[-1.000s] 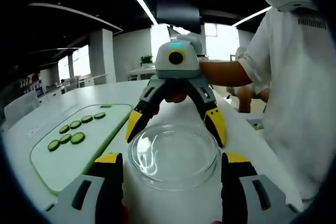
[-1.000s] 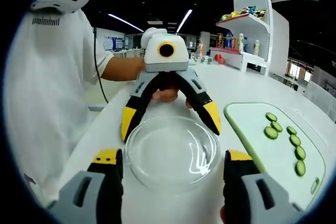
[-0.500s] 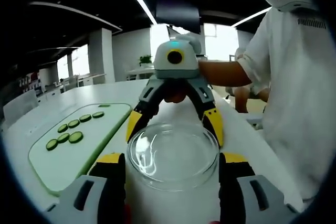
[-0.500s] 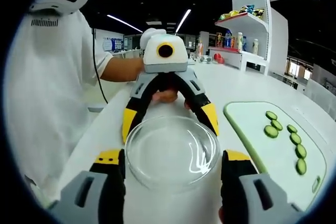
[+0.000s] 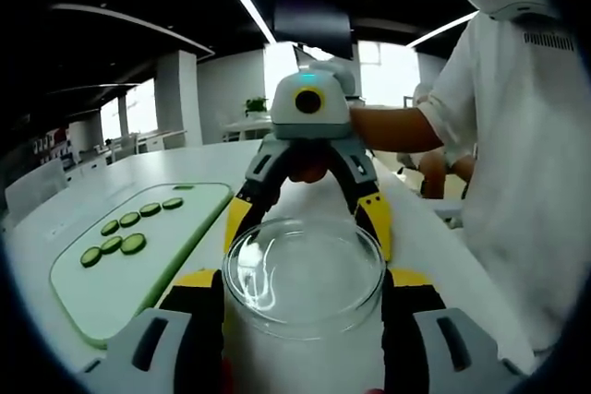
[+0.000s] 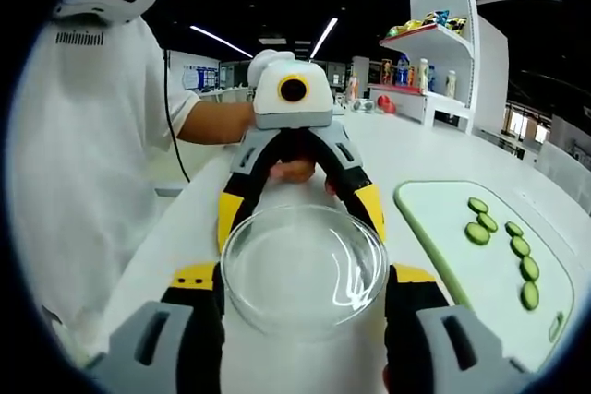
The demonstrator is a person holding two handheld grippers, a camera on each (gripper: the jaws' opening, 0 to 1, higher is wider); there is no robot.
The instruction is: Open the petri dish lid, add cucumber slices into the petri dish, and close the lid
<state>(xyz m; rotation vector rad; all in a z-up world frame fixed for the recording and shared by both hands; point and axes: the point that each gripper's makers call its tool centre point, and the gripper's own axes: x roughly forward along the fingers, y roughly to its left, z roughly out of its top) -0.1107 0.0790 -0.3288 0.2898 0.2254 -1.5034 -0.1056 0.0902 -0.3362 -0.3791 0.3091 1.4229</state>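
Observation:
A clear glass petri dish (image 5: 305, 274) (image 6: 305, 269) with its lid on sits on the white table between two grippers that face each other. My left gripper (image 5: 305, 285) (image 6: 300, 214) has its yellow-tipped jaws against the dish's two sides. From the opposite side, my right gripper (image 6: 305, 280) (image 5: 307, 219) has its jaws against the dish as well. I cannot tell which one holds the lid and which the base. Several cucumber slices (image 5: 120, 232) (image 6: 503, 232) lie in rows on a pale green cutting board (image 5: 102, 297) (image 6: 462, 269) beside the dish.
A person in a white shirt (image 5: 517, 154) (image 6: 83, 163) stands at the table's edge, one hand (image 5: 309, 168) behind the right gripper. A white shelf with bottles (image 6: 434, 53) stands beyond the table. The table (image 5: 434, 237) runs on past the dish.
Both pairs of jaws have narrowed from slightly wider than the dish until they meet its rim. The dish now looks a little closer and higher in both views.

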